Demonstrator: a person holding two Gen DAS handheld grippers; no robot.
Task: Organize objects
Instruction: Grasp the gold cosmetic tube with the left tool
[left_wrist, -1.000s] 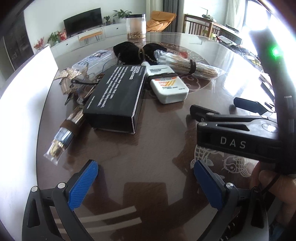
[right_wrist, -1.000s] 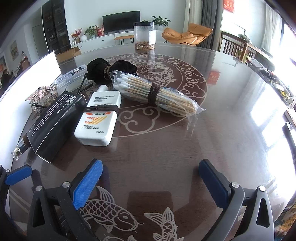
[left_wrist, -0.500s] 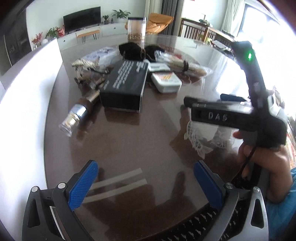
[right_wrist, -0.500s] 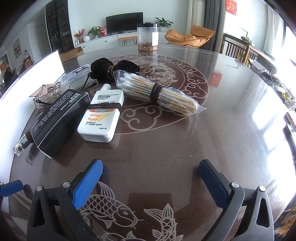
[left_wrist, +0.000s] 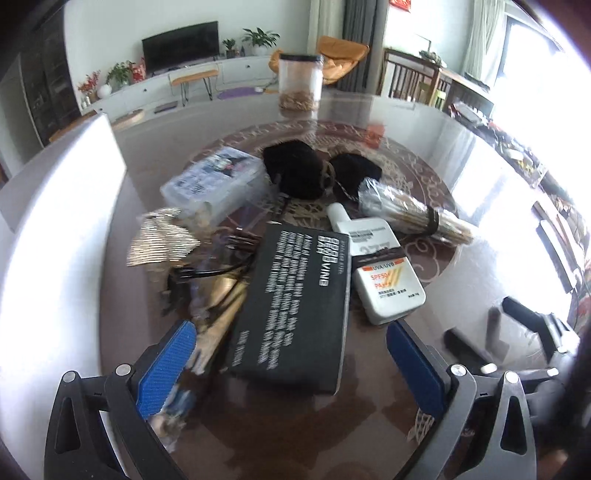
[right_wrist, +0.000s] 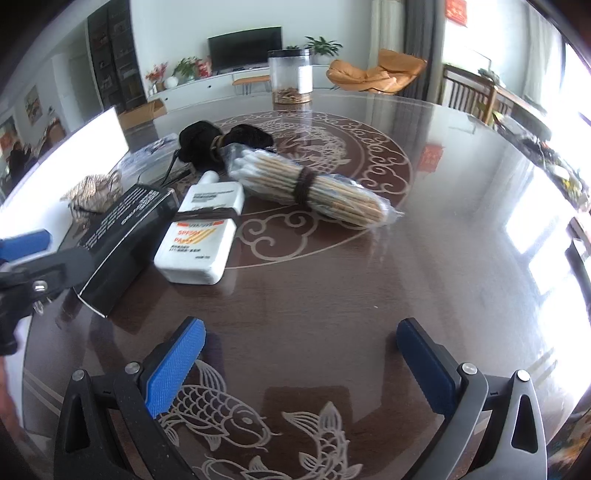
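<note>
While the left gripper (left_wrist: 291, 365) hangs wide open over the black box (left_wrist: 295, 306) and the right gripper (right_wrist: 301, 363) gapes over bare table (right_wrist: 424, 266), sunscreen bottle (right_wrist: 201, 240), cotton swab bundle (right_wrist: 314, 188) and the rest lie unsorted, so nothing looks organized yet.

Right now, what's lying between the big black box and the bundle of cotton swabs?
The white sunscreen bottle lies flat between the black box and the cotton swab bundle. The right wrist view shows it best.

Black box (left_wrist: 295, 306) flat beside white sunscreen bottle (left_wrist: 384, 273), swab bundle (right_wrist: 314, 188) beyond
</note>
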